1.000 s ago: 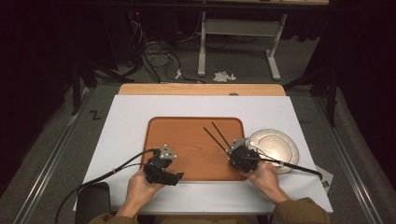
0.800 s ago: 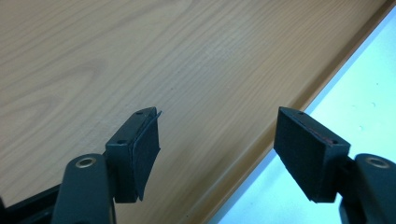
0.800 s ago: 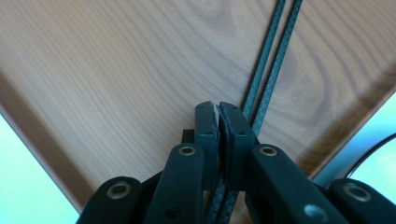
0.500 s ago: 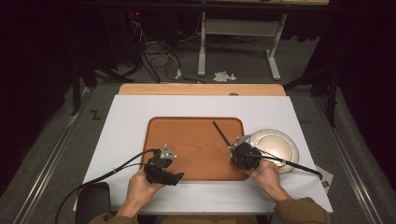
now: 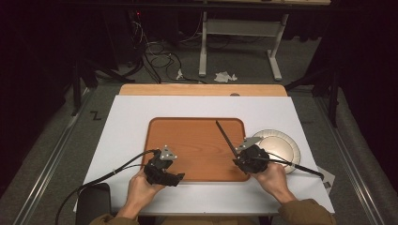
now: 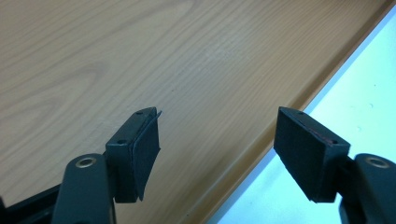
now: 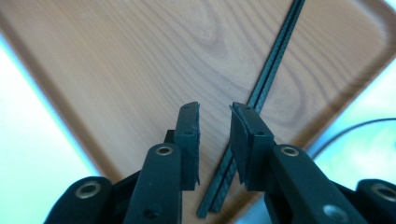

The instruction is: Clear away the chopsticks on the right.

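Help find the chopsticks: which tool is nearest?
The right tool: its jaws, just opened, gripping nothing, stand over the thin black chopsticks; the left tool faces bare brown wooden tray.

High view dim, surroundings nearly black; white desk (image 5: 141, 122) lit from above, soft shadows. Both gripper views bright, washed-out at desk edges; near jaws slightly soft.

Black tools (image 5: 162, 168), trailing cables, olive sleeves (image 5: 305, 213)
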Demonstrator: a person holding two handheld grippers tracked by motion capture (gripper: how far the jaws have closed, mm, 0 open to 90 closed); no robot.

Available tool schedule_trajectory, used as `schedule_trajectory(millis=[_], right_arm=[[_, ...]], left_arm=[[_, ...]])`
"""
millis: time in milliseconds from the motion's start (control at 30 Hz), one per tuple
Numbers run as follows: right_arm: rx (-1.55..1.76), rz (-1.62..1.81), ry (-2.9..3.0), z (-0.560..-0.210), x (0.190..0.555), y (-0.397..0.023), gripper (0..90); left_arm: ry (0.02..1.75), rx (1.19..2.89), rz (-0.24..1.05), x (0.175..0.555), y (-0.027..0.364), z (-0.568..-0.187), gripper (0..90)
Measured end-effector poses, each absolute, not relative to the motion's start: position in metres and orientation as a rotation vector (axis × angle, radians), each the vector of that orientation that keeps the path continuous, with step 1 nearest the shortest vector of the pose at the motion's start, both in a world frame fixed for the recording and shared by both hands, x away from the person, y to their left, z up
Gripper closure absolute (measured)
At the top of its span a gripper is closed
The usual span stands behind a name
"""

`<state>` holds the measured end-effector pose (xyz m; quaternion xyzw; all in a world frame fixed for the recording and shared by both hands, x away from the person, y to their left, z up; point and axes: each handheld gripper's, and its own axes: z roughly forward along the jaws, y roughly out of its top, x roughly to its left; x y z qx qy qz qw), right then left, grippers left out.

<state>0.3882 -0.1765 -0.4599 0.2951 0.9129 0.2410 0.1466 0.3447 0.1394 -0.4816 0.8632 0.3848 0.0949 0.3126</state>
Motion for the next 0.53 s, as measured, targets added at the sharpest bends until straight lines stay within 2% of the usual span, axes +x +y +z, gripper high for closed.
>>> schedule_trajectory(millis=[533], right_arm=[[0.863,0.804,2.586,-0.454,0.360,-0.211,72.4]], left_arm=[[1.013,2.266,0.257,0.344,0.140,-0.480,31.1]])
